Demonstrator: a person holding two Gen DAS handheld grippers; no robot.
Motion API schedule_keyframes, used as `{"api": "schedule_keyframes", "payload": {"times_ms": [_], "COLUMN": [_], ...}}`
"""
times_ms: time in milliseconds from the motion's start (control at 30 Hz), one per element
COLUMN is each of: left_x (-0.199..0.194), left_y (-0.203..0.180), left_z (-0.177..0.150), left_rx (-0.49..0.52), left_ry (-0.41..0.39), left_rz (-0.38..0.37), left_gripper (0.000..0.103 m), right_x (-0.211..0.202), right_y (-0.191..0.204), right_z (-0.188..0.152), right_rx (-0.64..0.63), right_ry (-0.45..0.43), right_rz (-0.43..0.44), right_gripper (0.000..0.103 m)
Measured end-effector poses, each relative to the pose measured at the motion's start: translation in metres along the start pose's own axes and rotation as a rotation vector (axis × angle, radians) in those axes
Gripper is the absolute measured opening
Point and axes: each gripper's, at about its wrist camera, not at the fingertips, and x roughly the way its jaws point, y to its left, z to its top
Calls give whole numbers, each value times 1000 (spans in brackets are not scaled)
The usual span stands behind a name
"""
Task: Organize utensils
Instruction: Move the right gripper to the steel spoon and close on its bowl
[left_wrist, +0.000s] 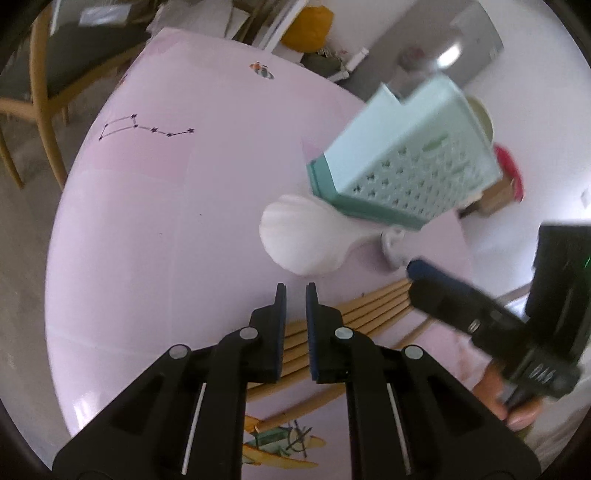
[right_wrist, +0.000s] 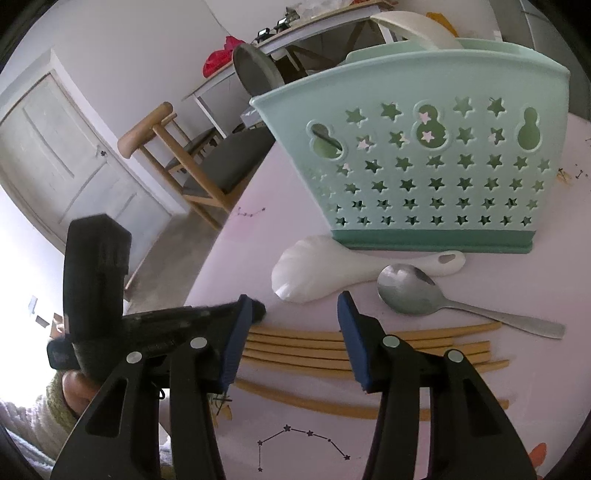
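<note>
A mint green utensil basket (right_wrist: 424, 158) with star holes stands on the pink table; it also shows in the left wrist view (left_wrist: 406, 155). A white rice paddle (right_wrist: 314, 273) and a metal spoon (right_wrist: 410, 288) lie in front of it. Several yellow chopsticks (right_wrist: 295, 347) lie nearer, also seen in the left wrist view (left_wrist: 373, 306). My right gripper (right_wrist: 295, 306) is open above the chopsticks. My left gripper (left_wrist: 295, 291) hovers over the chopsticks with its jaws a narrow gap apart, nothing between them. The white paddle (left_wrist: 303, 236) lies just beyond it.
The pink tablecloth (left_wrist: 166, 221) has printed constellations and planes. A wooden chair (right_wrist: 173, 155) stands past the table edge, another in the left wrist view (left_wrist: 40, 92). A dark ladle (right_wrist: 255, 70) and a cream utensil (right_wrist: 413, 29) stand in the basket.
</note>
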Motion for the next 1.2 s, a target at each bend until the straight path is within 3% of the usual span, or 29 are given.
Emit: {"api": "schedule_keyframes", "payload": {"times_ms": [200,333,567,867,1000,1200], "left_x": [6,15,29,33,29,13], "left_y": [23,33,38,43,39,14], "left_z": [9,12,14,18,22,28], "left_rx": [-190,-345,-521,-610,-569,-337], "left_ry": [26,54,59,19,4,-32], "left_rz": [-129,-224,-369,-486,-446,-222], "left_gripper": [13,31,38,40,40,40], "right_x": [7,11,19,15,11,-10], "right_y": [0,5,8,-3,-7,-14], "right_z": [0,0,-1,-3,-3,1], "right_rx": [17,5,-5,20,21,-59], "right_ry": [31,23,33,27,19,-42], "right_rz": [-15,-42,-61,-66,-82,-196], "right_gripper": [47,47,47,48,48,48]}}
